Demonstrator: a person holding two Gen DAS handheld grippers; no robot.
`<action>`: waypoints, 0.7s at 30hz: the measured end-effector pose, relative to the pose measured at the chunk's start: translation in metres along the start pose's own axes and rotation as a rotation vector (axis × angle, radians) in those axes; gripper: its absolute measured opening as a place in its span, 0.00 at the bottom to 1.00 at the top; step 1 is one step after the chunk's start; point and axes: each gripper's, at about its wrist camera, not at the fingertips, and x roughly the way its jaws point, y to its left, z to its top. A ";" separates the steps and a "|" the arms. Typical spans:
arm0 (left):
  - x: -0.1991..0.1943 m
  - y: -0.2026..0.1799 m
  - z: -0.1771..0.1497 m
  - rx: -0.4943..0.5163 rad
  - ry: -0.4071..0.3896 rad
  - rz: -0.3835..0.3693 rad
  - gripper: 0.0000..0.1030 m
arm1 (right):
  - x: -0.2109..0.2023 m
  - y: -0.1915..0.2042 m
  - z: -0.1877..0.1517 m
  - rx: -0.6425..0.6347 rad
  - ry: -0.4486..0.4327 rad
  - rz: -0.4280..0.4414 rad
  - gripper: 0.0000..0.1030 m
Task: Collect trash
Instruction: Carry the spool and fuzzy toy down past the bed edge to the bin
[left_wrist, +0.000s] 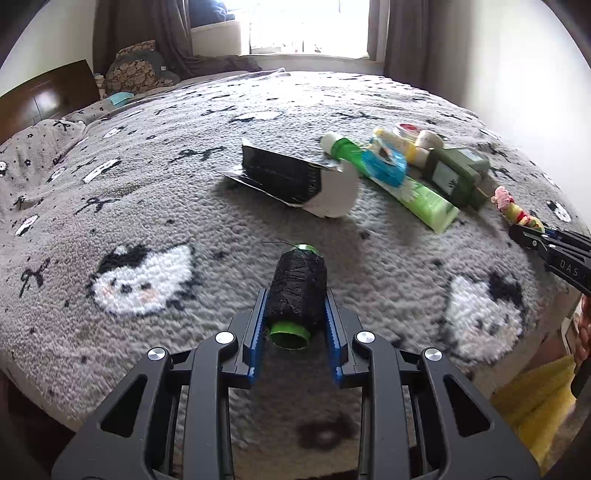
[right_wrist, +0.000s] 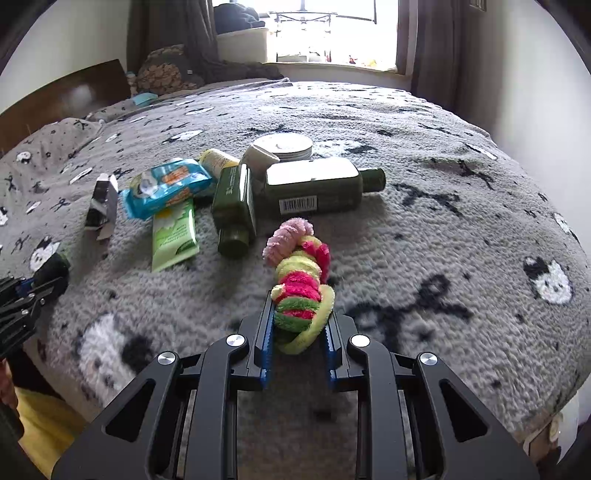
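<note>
You are working over a bed covered by a grey fleece blanket patterned with black bows and white cartoon faces. A dark wooden headboard is standing along the bed's left edge, and a bright window between brown curtains is glowing beyond the far edge.

Your left gripper is pinching a spool of black thread on a green core between its blue pads, near the bed's front edge. Your right gripper is clamping a fuzzy string of pink, yellow and green scrunchies, which is trailing forward onto the blanket.

Toward the middle of the bed a pile is lying: a torn black-and-white cardboard box, a pale green squeeze tube under a blue wipes packet, two dark green bottles (one crossing the other's side), and a round white tin behind them.
</note>
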 end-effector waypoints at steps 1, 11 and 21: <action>-0.002 -0.002 -0.003 0.000 0.000 -0.006 0.25 | -0.003 -0.001 -0.003 -0.001 -0.001 0.002 0.22; -0.028 -0.029 -0.035 0.018 -0.010 -0.067 0.25 | -0.044 0.006 -0.046 -0.030 -0.017 0.060 0.22; -0.062 -0.046 -0.064 0.031 -0.022 -0.094 0.25 | -0.083 0.017 -0.072 -0.055 -0.059 0.099 0.22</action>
